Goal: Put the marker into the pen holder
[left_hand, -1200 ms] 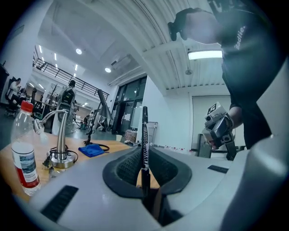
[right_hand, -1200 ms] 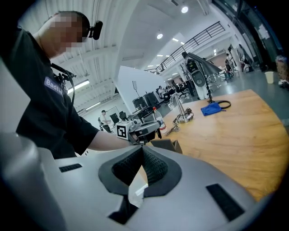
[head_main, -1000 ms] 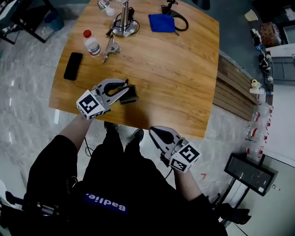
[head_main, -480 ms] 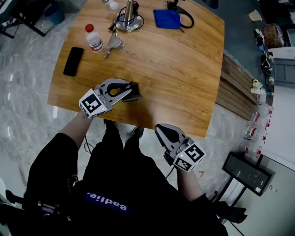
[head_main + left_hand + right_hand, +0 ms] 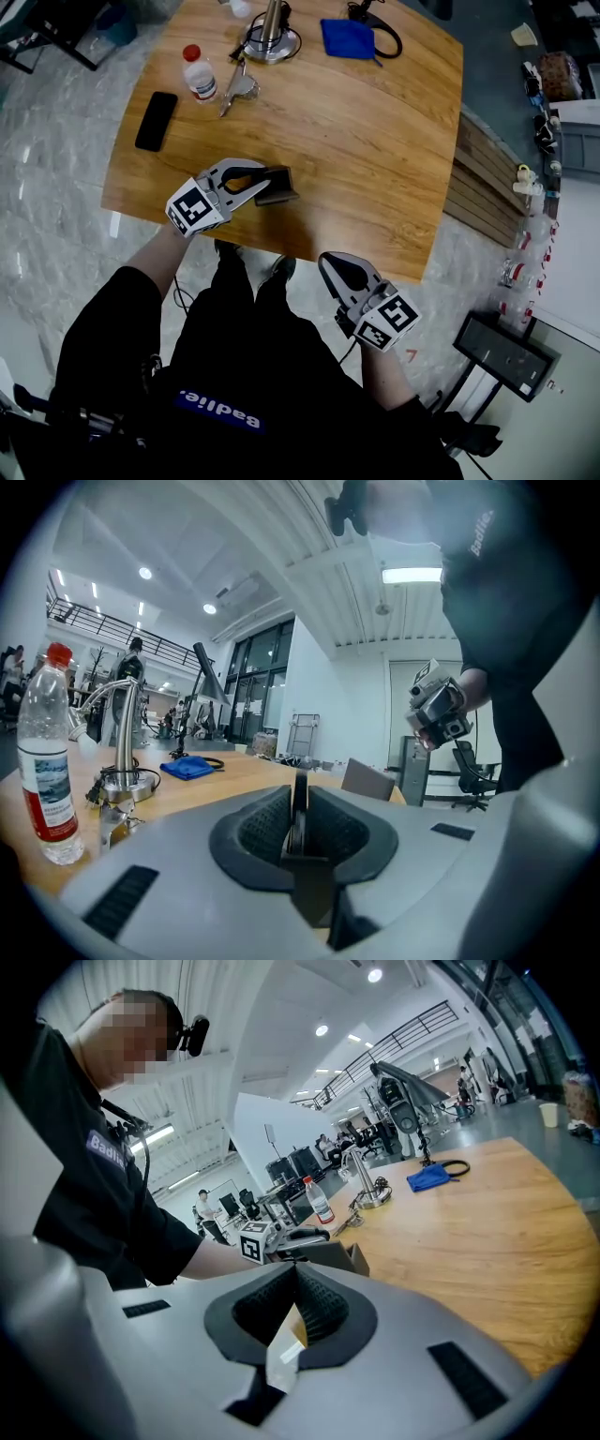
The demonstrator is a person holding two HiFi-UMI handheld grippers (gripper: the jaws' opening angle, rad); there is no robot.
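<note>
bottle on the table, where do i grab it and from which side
Likely best: pinch the bottle across its round body, below the red cap, coming level from the person's side. It stands upright, with bare table on that side and a metal clip close on its right.

- Worktop (image 5: 375, 169): centre and right half bare, so there is wide passage.
- Far edge, occupied: bottle (image 5: 199, 75), metal stand (image 5: 270, 42), blue cloth (image 5: 348, 38).
- Left edge: phone (image 5: 156, 121).
- Pen holder (image 5: 278, 184): near the front edge.
  - Left side blocked by the left hand-held gripper (image 5: 258, 186), which is clamped on its wall.
  - Right side unobstructed.
- Right hand-held gripper (image 5: 336, 269): closed on the marker (image 5: 284, 1347), off the front edge. Only bare wood lies between it and the holder.
</note>
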